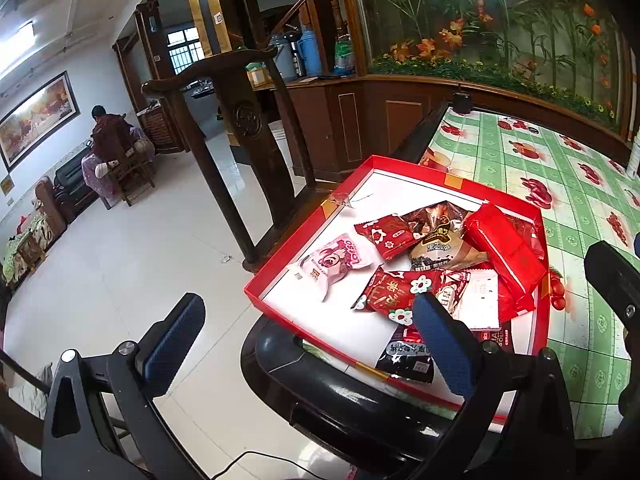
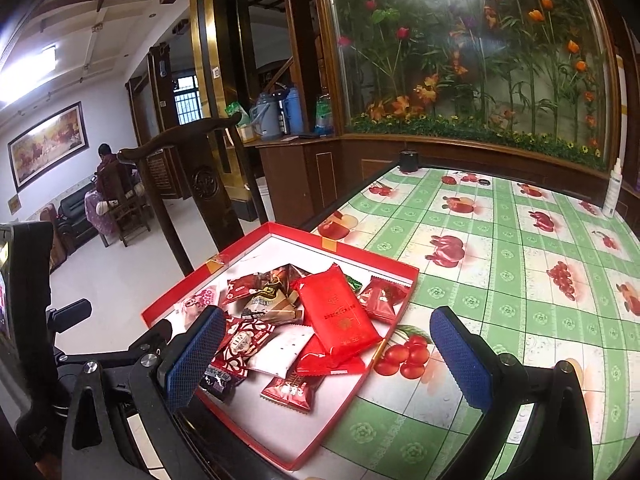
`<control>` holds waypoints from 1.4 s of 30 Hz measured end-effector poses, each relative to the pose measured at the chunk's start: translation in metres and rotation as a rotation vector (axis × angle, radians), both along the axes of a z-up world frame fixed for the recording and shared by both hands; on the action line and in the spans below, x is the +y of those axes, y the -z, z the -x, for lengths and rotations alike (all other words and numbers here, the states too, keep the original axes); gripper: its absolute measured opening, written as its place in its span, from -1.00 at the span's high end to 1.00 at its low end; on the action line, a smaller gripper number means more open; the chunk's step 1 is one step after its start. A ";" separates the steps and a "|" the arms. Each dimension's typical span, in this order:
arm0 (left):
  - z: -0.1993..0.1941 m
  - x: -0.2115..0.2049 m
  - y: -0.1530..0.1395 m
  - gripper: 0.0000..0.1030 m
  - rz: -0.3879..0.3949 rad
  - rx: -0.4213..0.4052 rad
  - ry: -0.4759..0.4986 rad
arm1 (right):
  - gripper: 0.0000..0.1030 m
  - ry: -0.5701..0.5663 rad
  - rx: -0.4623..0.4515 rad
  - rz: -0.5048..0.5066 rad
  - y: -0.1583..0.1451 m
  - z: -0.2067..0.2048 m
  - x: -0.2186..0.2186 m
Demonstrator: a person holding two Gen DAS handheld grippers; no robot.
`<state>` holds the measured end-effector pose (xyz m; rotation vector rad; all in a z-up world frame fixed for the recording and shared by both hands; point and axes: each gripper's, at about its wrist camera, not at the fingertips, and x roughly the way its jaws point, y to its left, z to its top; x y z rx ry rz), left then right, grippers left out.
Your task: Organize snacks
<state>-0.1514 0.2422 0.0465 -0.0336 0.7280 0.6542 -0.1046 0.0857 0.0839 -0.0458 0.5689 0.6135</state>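
Tray: a shallow red cardboard box lid with a white floor [image 2: 404,280] sits at the near-left corner of the counter [image 2: 500,280], which wears a green-checked oilcloth printed with red fruit.
Snacks: all the packets in view lie inside that tray, heaped loosely toward its right half, overlapping one another.
Top of the heap: a long bright-red foil packet [image 2: 338,312] lies slantwise over the rest, and here it is from the other side too [image 1: 504,252].
Off to the left: a pink-and-white pillow pack with a cartoon bear [image 1: 332,264], lying apart from the heap on bare white floor.
Near edge: a small black sachet with white lettering [image 1: 408,360], close by the tray's front wall.
Left claw [image 1: 308,336]: spread wide, holding nothing, hanging over the tray's near-left corner.
Right claw [image 2: 332,356]: also wide and empty, straddling the tray's right wall.
Handling: I'd judge these light, crinkly and slippery (film wrappers slide on each other), with crushable contents, so a gentle pinch.
Where to grip: the flat crimped end seams, or across a packet's narrow waist; the pink pack offers the cleanest approach.
Stage: snacks gathered in one tray but jumbled, which fits both mid-sorting and freshly collected.
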 end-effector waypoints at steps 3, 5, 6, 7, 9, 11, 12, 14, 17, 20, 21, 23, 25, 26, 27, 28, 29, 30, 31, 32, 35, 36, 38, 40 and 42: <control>0.000 0.001 0.002 -1.00 0.011 0.004 0.007 | -0.99 0.002 -0.003 0.005 0.000 0.000 0.001; 0.000 0.002 0.003 -1.00 0.016 0.006 0.006 | -0.99 0.004 -0.003 0.009 0.000 -0.001 0.002; 0.000 0.003 0.004 -1.00 0.019 0.005 0.007 | -0.99 0.004 -0.001 0.007 0.000 -0.001 0.002; 0.001 0.005 0.004 -1.00 0.025 0.004 0.006 | -0.99 0.004 -0.002 0.005 0.000 0.000 0.002; 0.001 0.006 0.005 -1.00 0.031 0.002 0.003 | -0.99 0.006 -0.004 0.007 0.000 -0.001 0.002; 0.002 0.007 0.006 -1.00 0.033 0.003 0.002 | -0.99 0.010 -0.005 0.007 0.001 -0.001 0.003; 0.002 0.008 0.007 -1.00 0.035 0.004 0.003 | -0.99 0.012 -0.004 0.007 0.001 -0.001 0.003; 0.002 0.009 0.007 -1.00 0.038 0.005 0.004 | -0.99 0.015 -0.002 0.006 0.002 -0.001 0.003; 0.003 0.010 0.008 -1.00 0.040 0.002 0.003 | -0.99 0.014 -0.003 0.008 0.002 -0.001 0.003; 0.004 0.012 0.009 -1.00 0.043 0.002 0.002 | -0.99 0.012 -0.007 0.011 0.002 0.001 0.004; 0.004 0.012 0.010 -1.00 0.045 0.004 0.003 | -0.99 0.010 -0.007 0.013 0.003 0.001 0.004; 0.004 0.014 0.012 -1.00 0.047 0.007 0.004 | -0.99 0.009 -0.008 0.016 0.003 0.002 0.006; 0.004 0.015 0.013 -1.00 0.049 0.008 0.005 | -0.99 0.008 -0.009 0.019 0.003 0.003 0.008; 0.004 0.016 0.014 -1.00 0.051 0.008 0.005 | -0.99 0.008 -0.007 0.021 0.004 0.002 0.008; 0.005 0.017 0.014 -1.00 0.053 0.007 0.004 | -0.99 0.008 -0.006 0.020 0.003 0.002 0.009; 0.005 0.018 0.014 -1.00 0.054 0.007 0.004 | -0.99 0.008 -0.005 0.021 0.004 0.002 0.010; 0.004 0.019 0.015 -1.00 0.056 0.007 0.003 | -0.99 0.008 -0.003 0.022 0.004 0.002 0.010; 0.004 0.019 0.016 -1.00 0.058 0.009 0.002 | -0.99 0.009 -0.002 0.023 0.005 0.002 0.011; 0.005 0.020 0.017 -1.00 0.061 0.010 0.002 | -0.99 0.009 -0.001 0.023 0.005 0.002 0.011; 0.004 0.020 0.017 -1.00 0.062 0.012 0.002 | -0.99 0.009 0.000 0.024 0.005 0.001 0.012; 0.004 0.021 0.019 -1.00 0.064 0.014 -0.001 | -0.99 0.007 0.004 0.028 0.006 0.001 0.015; 0.004 0.022 0.019 -1.00 0.065 0.014 -0.001 | -0.99 0.006 0.006 0.029 0.007 0.001 0.015; 0.004 0.022 0.019 -1.00 0.054 0.012 -0.007 | -0.99 0.005 0.007 0.029 0.007 0.001 0.016; 0.005 0.021 0.018 -1.00 0.042 0.006 -0.007 | -0.99 0.006 0.008 0.028 0.008 0.000 0.017; 0.005 0.019 0.017 -1.00 0.033 -0.002 -0.003 | -0.99 0.006 0.012 0.023 0.008 0.000 0.016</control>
